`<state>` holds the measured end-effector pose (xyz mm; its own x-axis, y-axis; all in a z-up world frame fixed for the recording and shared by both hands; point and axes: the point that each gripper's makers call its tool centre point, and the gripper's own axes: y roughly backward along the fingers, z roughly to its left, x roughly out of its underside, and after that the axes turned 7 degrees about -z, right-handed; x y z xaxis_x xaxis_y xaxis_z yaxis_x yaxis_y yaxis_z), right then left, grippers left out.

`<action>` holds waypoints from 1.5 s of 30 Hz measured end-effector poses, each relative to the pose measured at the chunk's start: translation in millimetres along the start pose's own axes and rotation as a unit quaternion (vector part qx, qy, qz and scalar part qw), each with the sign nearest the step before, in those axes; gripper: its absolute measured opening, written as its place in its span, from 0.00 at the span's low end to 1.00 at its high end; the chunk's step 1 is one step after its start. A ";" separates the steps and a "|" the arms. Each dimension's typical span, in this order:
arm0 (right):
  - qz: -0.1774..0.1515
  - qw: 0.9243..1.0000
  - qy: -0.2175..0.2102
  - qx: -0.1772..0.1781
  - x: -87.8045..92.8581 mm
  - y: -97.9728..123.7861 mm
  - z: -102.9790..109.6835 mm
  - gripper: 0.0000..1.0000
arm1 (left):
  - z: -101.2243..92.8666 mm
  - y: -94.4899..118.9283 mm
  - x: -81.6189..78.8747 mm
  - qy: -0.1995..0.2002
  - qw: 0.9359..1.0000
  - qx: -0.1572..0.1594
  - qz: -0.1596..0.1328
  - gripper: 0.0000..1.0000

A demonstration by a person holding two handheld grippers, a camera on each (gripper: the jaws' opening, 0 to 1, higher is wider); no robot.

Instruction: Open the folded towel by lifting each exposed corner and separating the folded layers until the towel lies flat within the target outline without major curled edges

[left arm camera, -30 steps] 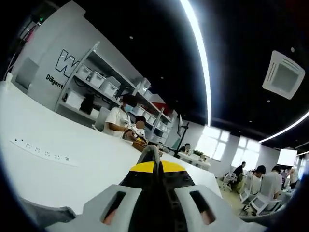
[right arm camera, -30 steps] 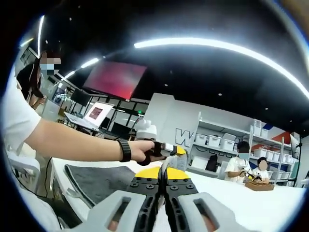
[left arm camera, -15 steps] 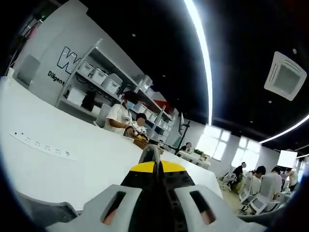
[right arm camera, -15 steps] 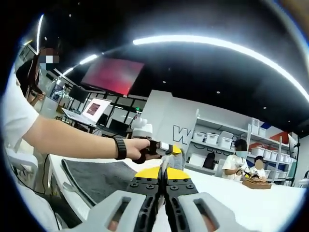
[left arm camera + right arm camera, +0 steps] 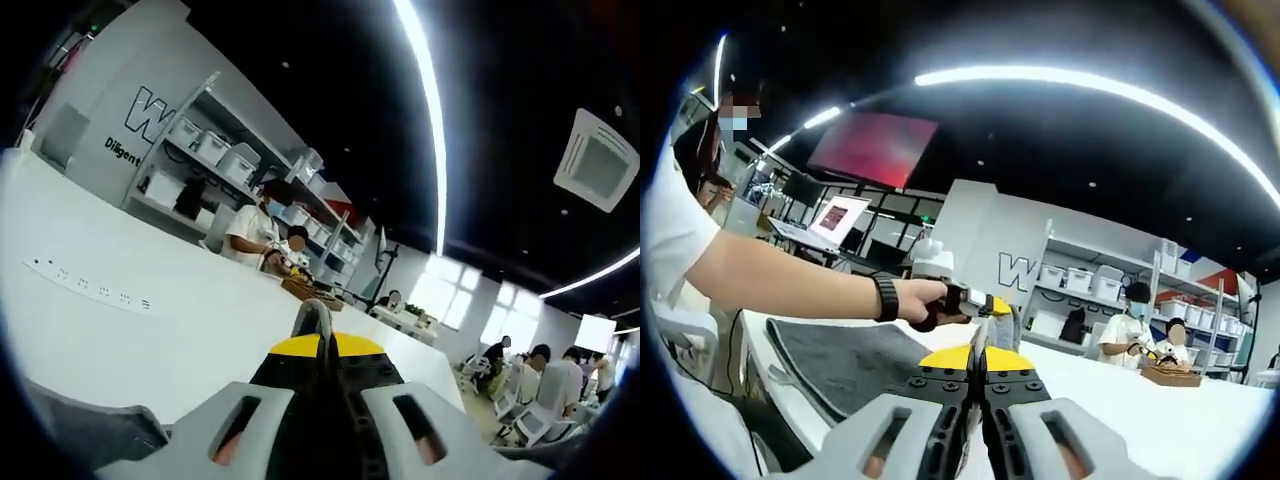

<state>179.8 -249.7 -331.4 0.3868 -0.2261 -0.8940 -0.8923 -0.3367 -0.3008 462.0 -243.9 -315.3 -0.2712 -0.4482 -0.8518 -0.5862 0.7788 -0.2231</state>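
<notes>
Left gripper view: the left gripper [image 5: 322, 335] has its jaws pinched together on a grey towel edge [image 5: 314, 315], held up over the white counter [image 5: 150, 330], probably to peel a layer open.

Right gripper view: the right gripper [image 5: 980, 350] is clamped too, with a sliver of cloth between the jaws. The towel [image 5: 845, 362] lies dark on the counter's left, and the hand [image 5: 923, 302] holds the other gripper just beyond.
</notes>
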 end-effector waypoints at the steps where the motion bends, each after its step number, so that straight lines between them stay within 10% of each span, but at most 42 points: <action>1: 0.000 1.000 0.000 -0.001 0.9 0.3 -0.1 0.00 | 0.0 -0.1 -0.1 -0.001 1.000 0.000 0.000 0.00; 45: 0.049 0.999 0.017 0.004 42.6 15.2 -6.1 0.00 | 16.8 -5.2 46.7 0.021 0.999 -0.009 0.022 0.00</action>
<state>184.1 -270.0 -372.0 0.3042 -0.2880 -0.9080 -0.9282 -0.3040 -0.2145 465.2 -261.6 -361.8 -0.3296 -0.4317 -0.8396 -0.5869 0.7903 -0.1760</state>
